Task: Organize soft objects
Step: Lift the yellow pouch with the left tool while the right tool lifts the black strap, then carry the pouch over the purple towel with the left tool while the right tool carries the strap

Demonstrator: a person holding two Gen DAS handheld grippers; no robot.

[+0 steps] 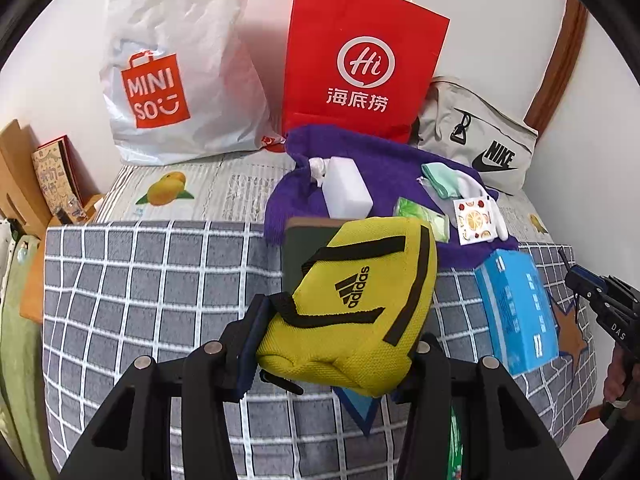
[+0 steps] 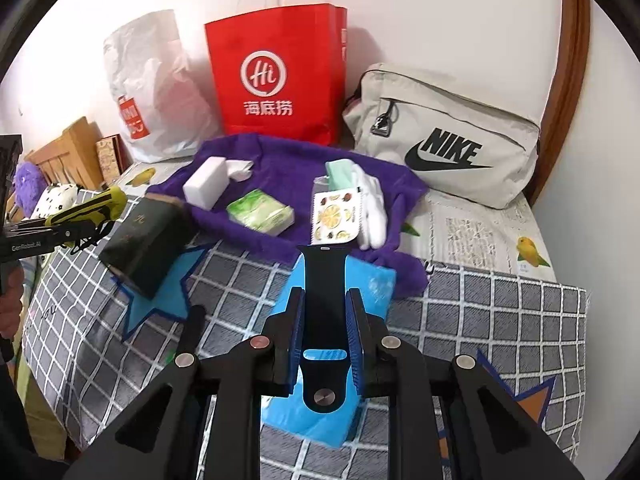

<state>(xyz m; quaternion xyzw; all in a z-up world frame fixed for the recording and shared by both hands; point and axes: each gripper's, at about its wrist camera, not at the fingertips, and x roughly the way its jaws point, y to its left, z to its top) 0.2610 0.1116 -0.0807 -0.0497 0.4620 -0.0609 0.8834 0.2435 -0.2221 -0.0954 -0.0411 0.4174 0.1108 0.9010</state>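
Observation:
My left gripper [image 1: 332, 344] is shut on a yellow Adidas pouch [image 1: 352, 300] and holds it above the checked pillow [image 1: 140, 280]; the pouch also shows edge-on in the right wrist view [image 2: 92, 208]. My right gripper [image 2: 326, 320] is shut on a black watch strap [image 2: 324, 276], above a blue tissue pack [image 2: 380, 284]. On the purple towel [image 2: 256, 152] lie a white sponge block [image 2: 204, 184], a green tissue pack [image 2: 260, 212], a fruit-print packet [image 2: 336, 216] and white socks [image 2: 370, 200]. A dark green box [image 2: 144, 240] lies on the pillow.
A white Miniso bag [image 1: 172, 64], a red paper bag [image 1: 360, 64] and a grey Nike bag [image 2: 444, 132] stand along the back wall. A wooden rack [image 1: 16, 184] stands at the left. The right gripper shows at the right edge of the left wrist view [image 1: 600, 300].

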